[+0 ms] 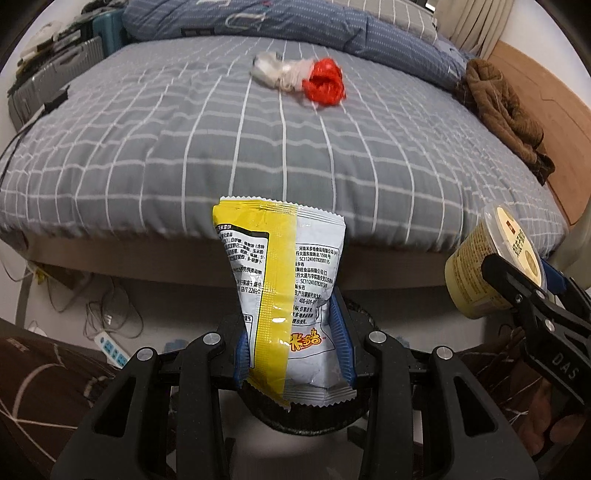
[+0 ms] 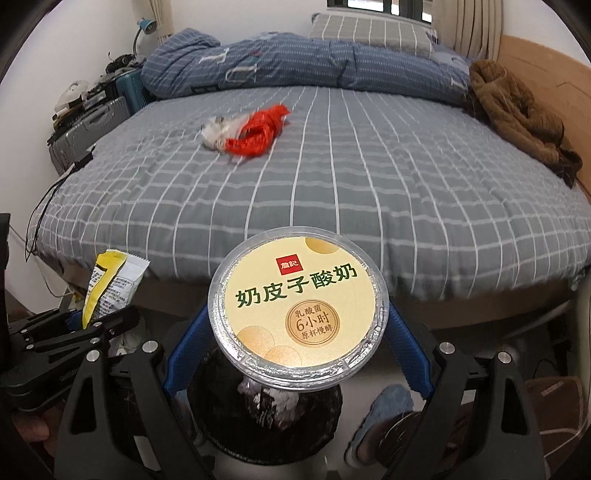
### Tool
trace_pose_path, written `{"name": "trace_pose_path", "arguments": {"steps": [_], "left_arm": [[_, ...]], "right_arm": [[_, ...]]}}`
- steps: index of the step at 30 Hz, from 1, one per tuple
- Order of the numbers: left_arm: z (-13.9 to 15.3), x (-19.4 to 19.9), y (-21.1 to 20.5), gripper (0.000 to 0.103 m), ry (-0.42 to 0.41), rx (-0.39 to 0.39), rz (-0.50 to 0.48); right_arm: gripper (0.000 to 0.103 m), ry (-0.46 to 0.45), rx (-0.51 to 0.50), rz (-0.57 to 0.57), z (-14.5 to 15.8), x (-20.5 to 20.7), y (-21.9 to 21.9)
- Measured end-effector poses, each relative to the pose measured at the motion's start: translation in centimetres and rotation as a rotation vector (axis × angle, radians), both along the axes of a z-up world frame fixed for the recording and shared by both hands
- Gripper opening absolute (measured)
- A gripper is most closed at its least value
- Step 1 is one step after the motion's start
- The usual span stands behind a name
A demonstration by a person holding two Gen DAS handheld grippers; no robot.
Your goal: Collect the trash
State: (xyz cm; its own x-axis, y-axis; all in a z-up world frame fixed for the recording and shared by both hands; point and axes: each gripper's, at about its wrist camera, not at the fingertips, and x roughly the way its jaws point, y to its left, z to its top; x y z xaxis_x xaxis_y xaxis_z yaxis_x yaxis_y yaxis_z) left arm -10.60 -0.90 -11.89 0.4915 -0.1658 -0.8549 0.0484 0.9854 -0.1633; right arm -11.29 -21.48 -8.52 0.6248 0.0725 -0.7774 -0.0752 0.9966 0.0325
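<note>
My left gripper (image 1: pixel 293 343) is shut on a yellow and white snack wrapper (image 1: pixel 284 280), held upright in front of the bed's near edge above a dark bin (image 1: pixel 306 417). My right gripper (image 2: pixel 295 350) is shut on a yellow yogurt cup (image 2: pixel 297 308) with a clear lid, held above the same dark bin (image 2: pixel 266 417). The cup also shows at the right of the left wrist view (image 1: pixel 491 266), and the wrapper at the left of the right wrist view (image 2: pixel 110 284). A red plastic bag (image 1: pixel 325 83) and a crumpled white wrapper (image 1: pixel 269 68) lie together on the bed.
The bed has a grey checked sheet (image 1: pixel 184 147) with a blue duvet (image 1: pixel 295 26) at the back and a brown garment (image 1: pixel 502 110) at the right edge. Suitcases (image 1: pixel 55 70) stand at the left. A power strip (image 1: pixel 110 347) and cables lie on the floor.
</note>
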Motion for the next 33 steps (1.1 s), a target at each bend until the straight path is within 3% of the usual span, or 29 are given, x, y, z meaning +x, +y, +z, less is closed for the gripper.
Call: {"name": "trace_pose_path", "arguments": {"steps": [20, 33], "left_arm": [[-9.1, 2.1, 1.3, 0.036, 0.149, 0.065, 0.028], [-11.1, 2.2, 2.5, 0.036, 0.200, 0.067, 0.056]], "right_arm": [[0.085, 0.242, -0.024, 0.028, -10.6, 2.3, 1.3], [0.086, 0.323, -0.072, 0.049, -13.7, 3.1, 2.8]]}}
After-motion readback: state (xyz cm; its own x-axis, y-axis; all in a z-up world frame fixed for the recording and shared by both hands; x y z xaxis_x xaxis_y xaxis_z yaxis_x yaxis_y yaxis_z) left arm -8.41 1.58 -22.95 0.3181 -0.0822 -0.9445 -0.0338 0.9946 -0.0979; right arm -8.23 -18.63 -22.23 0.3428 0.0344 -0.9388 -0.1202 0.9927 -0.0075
